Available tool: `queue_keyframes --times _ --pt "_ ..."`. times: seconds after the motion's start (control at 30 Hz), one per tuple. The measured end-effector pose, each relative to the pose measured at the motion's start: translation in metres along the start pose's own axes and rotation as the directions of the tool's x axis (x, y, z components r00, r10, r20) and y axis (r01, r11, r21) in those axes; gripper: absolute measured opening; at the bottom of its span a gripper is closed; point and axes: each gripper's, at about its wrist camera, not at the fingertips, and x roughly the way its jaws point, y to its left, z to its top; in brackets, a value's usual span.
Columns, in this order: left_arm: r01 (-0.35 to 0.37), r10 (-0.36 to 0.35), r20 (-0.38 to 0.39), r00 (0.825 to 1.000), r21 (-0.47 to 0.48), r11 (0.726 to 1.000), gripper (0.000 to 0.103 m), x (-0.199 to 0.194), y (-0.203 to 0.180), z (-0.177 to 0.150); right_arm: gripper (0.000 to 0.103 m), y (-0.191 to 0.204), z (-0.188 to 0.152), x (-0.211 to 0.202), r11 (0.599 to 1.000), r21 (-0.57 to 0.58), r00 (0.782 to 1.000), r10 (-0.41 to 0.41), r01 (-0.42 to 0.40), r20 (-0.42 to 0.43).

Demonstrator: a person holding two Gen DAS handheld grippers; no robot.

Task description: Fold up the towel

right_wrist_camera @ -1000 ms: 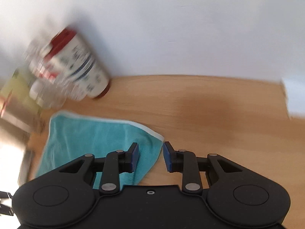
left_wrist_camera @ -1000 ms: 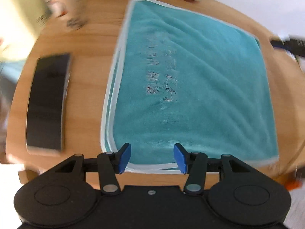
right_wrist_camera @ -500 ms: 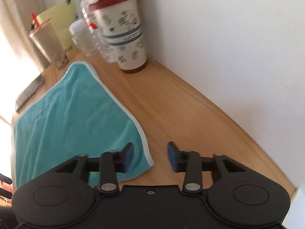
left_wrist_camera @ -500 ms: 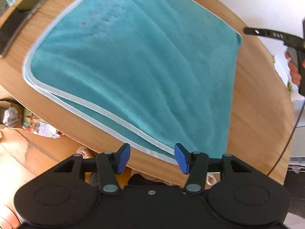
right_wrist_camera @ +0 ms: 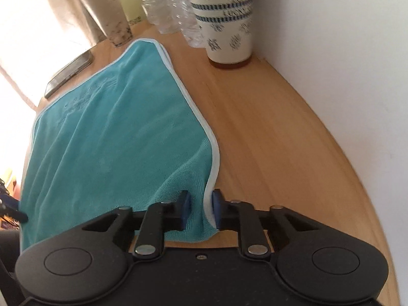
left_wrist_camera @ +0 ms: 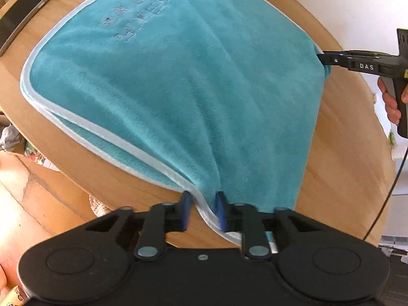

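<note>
**Both grippers pinch the towel's near corners, ready for the next fold**

Left gripper (left_wrist_camera: 202,210) has its blue pads closed on the near corner of the teal towel (left_wrist_camera: 178,76), the white hem bunched between them and pulled slightly up off the wooden table (left_wrist_camera: 341,168). Right gripper (right_wrist_camera: 199,209) is clamped on the other corner of the same side, the hem running up from its jaws; in the left wrist view its tip meets the towel's far-right edge, with a hand (left_wrist_camera: 391,102) on its handle. The towel lies mostly flat and looks already doubled, since two hems show along one side.

The step in hand appears to be the grasp before another fold. Next, both corners likely need lifting together and carrying across to the opposite edge, kept level so the hems line up. The phone (right_wrist_camera: 68,74) and the cups and bottles (right_wrist_camera: 176,7) stand near that far edge, so the carry should stay short of them.
</note>
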Motion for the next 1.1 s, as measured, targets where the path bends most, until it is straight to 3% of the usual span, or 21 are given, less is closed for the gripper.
queue_keyframes --times 0.23,0.4,0.5,0.57,0.6,0.73,0.83,0.93,1.03,1.1 --pt "-0.064 0.064 0.007 0.998 0.067 0.996 0.007 -0.005 0.004 -0.002 0.006 0.001 0.001 -0.012 0.993 -0.112 1.000 -0.029 0.030 0.013" --pt "-0.083 0.084 -0.003 0.996 0.105 0.991 0.007 -0.004 -0.001 -0.002 0.007 -0.007 0.009 -0.009 0.993 -0.119 0.999 -0.024 0.028 0.027" --pt "-0.079 0.080 -0.014 0.997 0.089 0.993 0.008 -0.007 0.000 0.001 0.018 0.000 0.012 -0.007 0.987 -0.146 0.997 -0.057 0.065 0.058" --pt "-0.082 0.084 -0.016 0.996 0.096 0.992 0.012 -0.012 -0.004 0.003 0.034 0.003 0.011 -0.019 0.983 -0.160 0.993 -0.070 0.085 0.096" --pt "-0.085 0.087 -0.015 0.996 0.113 0.990 0.015 -0.018 -0.009 0.004 0.037 0.002 0.009 -0.024 0.984 -0.155 0.992 -0.072 0.087 0.105" --pt "-0.067 0.066 0.011 0.998 0.154 0.986 0.018 -0.032 -0.026 0.007 0.038 -0.009 -0.006 -0.047 0.991 -0.122 0.994 -0.048 0.060 0.098" --pt "-0.014 0.017 -0.013 1.000 0.207 0.978 0.018 -0.031 -0.041 0.008 0.038 -0.015 -0.016 -0.043 0.993 -0.100 0.996 -0.051 0.058 0.078" --pt "0.006 0.004 -0.040 0.999 0.258 0.966 0.018 -0.024 -0.056 0.006 0.038 -0.020 -0.019 -0.036 0.999 -0.048 0.997 -0.012 0.015 0.071" --pt "0.016 -0.004 -0.050 0.999 0.264 0.964 0.020 -0.020 -0.059 0.004 0.037 -0.017 -0.024 -0.025 0.998 -0.065 0.999 0.008 -0.006 0.039" --pt "0.032 -0.017 -0.061 0.998 0.255 0.967 0.024 -0.012 -0.061 0.006 0.028 -0.016 -0.026 -0.021 0.998 -0.064 0.999 0.028 -0.026 0.027"
